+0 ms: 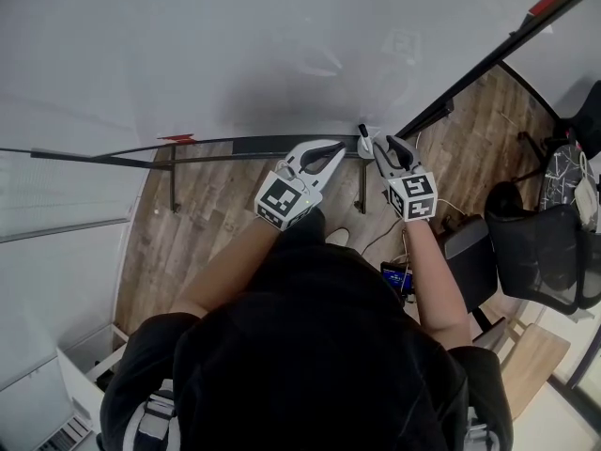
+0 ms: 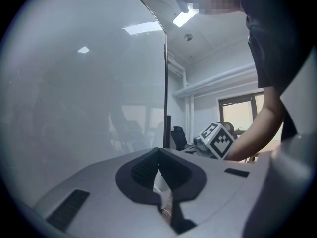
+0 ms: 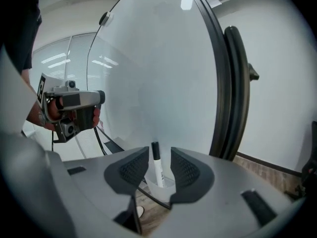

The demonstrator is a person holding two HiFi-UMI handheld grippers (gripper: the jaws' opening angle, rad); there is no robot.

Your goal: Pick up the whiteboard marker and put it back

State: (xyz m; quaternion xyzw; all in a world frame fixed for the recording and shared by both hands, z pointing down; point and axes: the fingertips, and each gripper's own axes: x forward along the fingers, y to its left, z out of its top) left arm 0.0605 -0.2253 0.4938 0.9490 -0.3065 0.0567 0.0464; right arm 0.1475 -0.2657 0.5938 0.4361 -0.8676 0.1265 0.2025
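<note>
While the person (image 1: 310, 346) in a black top stands facing the whiteboard (image 1: 235, 54), the head view shows both grippers raised to its lower edge. The left gripper (image 1: 336, 148) and the right gripper (image 1: 385, 144) point toward each other's side of a small white holder (image 1: 370, 147) fixed there. The whiteboard marker (image 1: 362, 135) stands in that holder, between the two grippers. A wooden floor (image 1: 216, 214) lies below, and an office chair (image 1: 535, 252) stands off to the right.

From the left gripper view, the left gripper (image 2: 159, 152) has its jaws pressed together at the tips with nothing between them. The whiteboard (image 2: 74, 108) fills the left side, and the right gripper's marker cube (image 2: 218, 139) shows to the right.

From the right gripper view, the right gripper (image 3: 159, 151) has its jaws spread. The whiteboard marker (image 3: 157, 167) stands upright (black cap on top) in the translucent holder (image 3: 161, 183), in line with the gap and clear of both pads. The left gripper (image 3: 74, 110) appears at the left, before the whiteboard (image 3: 158, 73).
</note>
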